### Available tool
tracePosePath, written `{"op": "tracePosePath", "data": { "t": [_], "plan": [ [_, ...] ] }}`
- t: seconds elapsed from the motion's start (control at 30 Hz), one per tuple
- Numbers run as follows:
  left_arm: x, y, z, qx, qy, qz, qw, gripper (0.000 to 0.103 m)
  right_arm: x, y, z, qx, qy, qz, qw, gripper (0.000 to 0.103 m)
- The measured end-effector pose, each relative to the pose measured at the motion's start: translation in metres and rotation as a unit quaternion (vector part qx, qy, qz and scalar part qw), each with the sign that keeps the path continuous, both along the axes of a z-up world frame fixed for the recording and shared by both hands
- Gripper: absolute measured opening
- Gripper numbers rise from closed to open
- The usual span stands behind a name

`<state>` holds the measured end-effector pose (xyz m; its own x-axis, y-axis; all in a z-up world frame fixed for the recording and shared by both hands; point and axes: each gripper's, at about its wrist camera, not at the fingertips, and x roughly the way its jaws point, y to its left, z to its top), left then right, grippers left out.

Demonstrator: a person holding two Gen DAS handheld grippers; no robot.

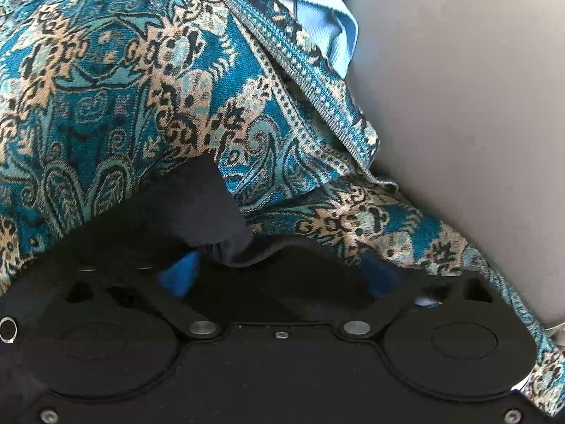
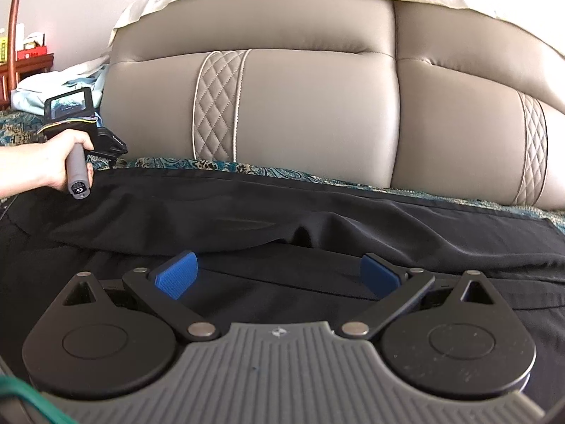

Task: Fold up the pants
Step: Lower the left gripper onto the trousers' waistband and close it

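Black pants (image 2: pixel 317 219) lie spread lengthwise on a teal patterned blanket (image 1: pixel 123 88) covering the sofa seat. In the left wrist view a bunched corner of the pants (image 1: pixel 212 208) lies between the blue pads of my left gripper (image 1: pixel 279 275). The jaws stand wide and the pads do not visibly press the cloth. In the right wrist view that left gripper (image 2: pixel 114 155) is at the far left end of the pants, held by a hand (image 2: pixel 53 166). My right gripper (image 2: pixel 279 275) hovers open just above the pants' near fold, with nothing pinched.
The beige leather sofa back (image 2: pixel 300 106) rises right behind the pants. A light blue cloth (image 1: pixel 317 21) lies bunched on the blanket by the sofa's end. A wooden shelf (image 2: pixel 28 63) with small items stands at far left.
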<state>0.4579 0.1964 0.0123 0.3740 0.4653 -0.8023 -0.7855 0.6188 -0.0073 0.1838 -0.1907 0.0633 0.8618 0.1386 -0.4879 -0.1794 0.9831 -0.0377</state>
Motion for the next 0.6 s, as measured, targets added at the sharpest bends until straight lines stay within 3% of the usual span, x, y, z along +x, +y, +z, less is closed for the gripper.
{"op": "tracePosePath", "data": {
  "t": [0.03,0.07,0.1,0.13,0.2,0.37,0.6],
  "plan": [
    [-0.005,-0.005,0.002,0.013,-0.002,0.015,0.9998,0.051,-0.001,0.001,0.000,-0.002,-0.003,-0.001,1.000,0.103],
    [-0.009,-0.008,0.003,0.017,-0.002,0.018,0.9997,0.034,-0.002,0.001,0.001,-0.004,-0.006,0.001,1.000,0.103],
    [-0.012,-0.011,0.005,0.011,-0.011,0.007,0.9999,0.025,-0.003,0.002,0.001,-0.005,-0.009,0.002,1.000,0.103],
    [-0.018,-0.013,0.008,-0.002,-0.029,-0.013,0.9995,0.008,-0.005,0.002,0.002,-0.007,-0.013,0.003,1.000,0.103],
    [-0.032,-0.017,0.017,-0.005,-0.044,-0.018,0.9988,0.003,-0.007,0.004,0.003,-0.008,-0.018,0.004,1.000,0.103],
    [-0.068,-0.022,0.044,-0.012,-0.086,-0.047,0.9951,0.002,-0.010,0.003,0.004,-0.003,-0.019,-0.001,1.000,0.103],
    [-0.121,-0.004,0.088,-0.021,-0.139,-0.103,0.9847,0.002,-0.008,-0.002,0.004,0.056,0.009,0.008,0.998,0.103]
  ]
}}
